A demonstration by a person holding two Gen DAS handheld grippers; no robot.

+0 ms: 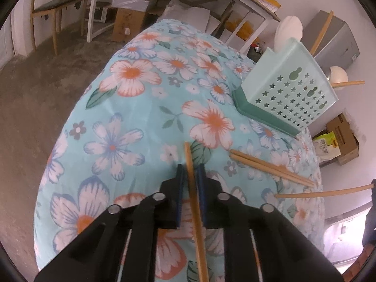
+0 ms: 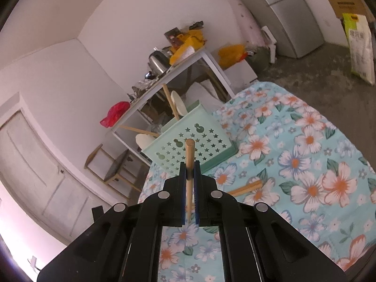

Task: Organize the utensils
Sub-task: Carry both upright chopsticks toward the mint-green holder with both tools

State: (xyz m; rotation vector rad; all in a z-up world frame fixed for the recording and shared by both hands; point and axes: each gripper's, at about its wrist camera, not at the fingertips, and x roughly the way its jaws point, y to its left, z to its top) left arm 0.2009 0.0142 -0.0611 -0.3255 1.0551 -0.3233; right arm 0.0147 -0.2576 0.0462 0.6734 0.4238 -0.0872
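Left hand-held gripper [image 1: 190, 167]: pinching a thin wooden chopstick [image 1: 195, 202]
Right hand-held gripper [image 2: 189, 164]: clamped on another wooden chopstick [image 2: 189, 162]
Mint star-holed plastic basket [image 1: 291, 89]: on floral tabletop [image 1: 131, 127]

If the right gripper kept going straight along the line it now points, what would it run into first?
Most likely the mint green utensil basket, which sits directly ahead of the right gripper. The chopstick it is clamped on sticks out past the fingertips and would probably reach the basket's star-perforated wall first, though depth is hard to judge.

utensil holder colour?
Pale mint green utensil holder with star cut-outs, on a darker green base; clearest in the left wrist view.
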